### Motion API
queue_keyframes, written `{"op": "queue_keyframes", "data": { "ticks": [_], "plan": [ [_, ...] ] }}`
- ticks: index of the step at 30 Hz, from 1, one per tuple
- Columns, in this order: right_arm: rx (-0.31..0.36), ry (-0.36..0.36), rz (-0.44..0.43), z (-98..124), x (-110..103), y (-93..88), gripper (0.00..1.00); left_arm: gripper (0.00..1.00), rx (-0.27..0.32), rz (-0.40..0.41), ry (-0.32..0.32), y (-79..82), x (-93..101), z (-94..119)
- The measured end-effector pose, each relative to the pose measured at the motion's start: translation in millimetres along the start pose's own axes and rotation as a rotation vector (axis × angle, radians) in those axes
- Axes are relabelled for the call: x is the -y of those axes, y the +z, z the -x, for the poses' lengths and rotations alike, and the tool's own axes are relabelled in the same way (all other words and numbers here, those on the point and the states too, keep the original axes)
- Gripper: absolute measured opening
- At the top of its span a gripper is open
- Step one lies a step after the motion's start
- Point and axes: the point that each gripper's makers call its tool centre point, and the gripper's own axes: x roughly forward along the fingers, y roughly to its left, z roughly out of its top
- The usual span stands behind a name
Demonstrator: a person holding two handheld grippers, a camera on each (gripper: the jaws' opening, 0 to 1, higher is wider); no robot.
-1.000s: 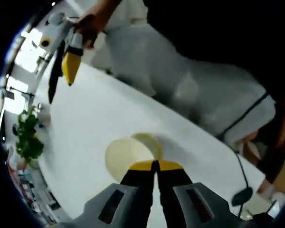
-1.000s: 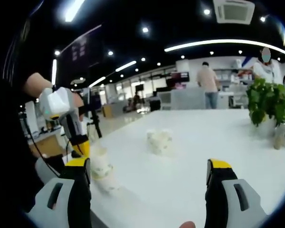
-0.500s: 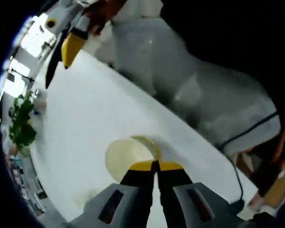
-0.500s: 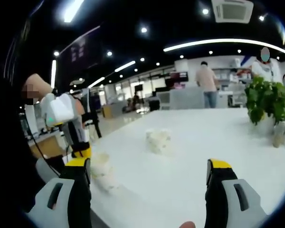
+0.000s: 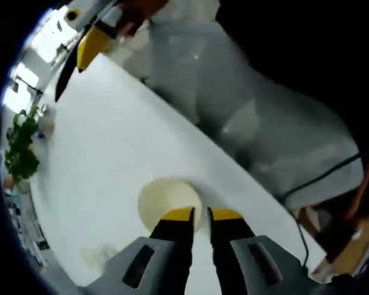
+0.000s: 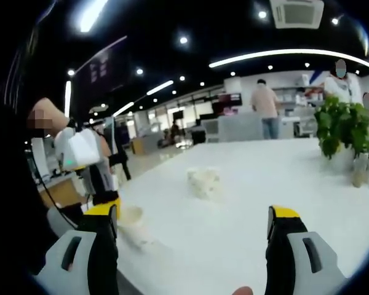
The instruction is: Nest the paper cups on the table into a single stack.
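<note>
A cream paper cup (image 5: 167, 201) stands mouth-up on the white table (image 5: 111, 141), right in front of my left gripper (image 5: 200, 215). The jaws are a small way apart, with the cup's near rim in the gap, so the left gripper is open. The right gripper view shows that cup (image 6: 131, 216) low at the left table edge, under the left gripper's yellow fingertips (image 6: 106, 201). A second pale paper cup (image 6: 203, 182) sits further out on the table. My right gripper (image 6: 194, 216) is wide open and holds nothing. It also appears from the side, top left in the left gripper view (image 5: 80, 52).
A potted green plant (image 6: 346, 130) and a small glass (image 6: 360, 172) stand at the table's right side. A person in white clothes (image 5: 234, 104) stands against the near table edge. People and desks fill the office behind. A dark cable (image 5: 320, 178) hangs beside the table.
My left gripper's jaws, pinched on the cup's rim before, have parted a little. The cup has come down lower at the table edge. The right gripper stays wide open.
</note>
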Motion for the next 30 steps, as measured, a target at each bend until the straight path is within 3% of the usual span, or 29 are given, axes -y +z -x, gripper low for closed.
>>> {"op": "queue_keyframes", "data": {
  "ticks": [15, 30],
  "plan": [
    [0.002, -0.01, -0.009, 0.8, 2.6, -0.5, 1.0, 0.14, 0.015, 0.04, 0.005, -2.0, 0.5, -0.8],
    [-0.002, 0.0, -0.01, -4.4, -6.4, 4.3, 1.0, 0.2, 0.056, 0.051, 0.092, -1.5, -1.4, 12.3]
  ]
}}
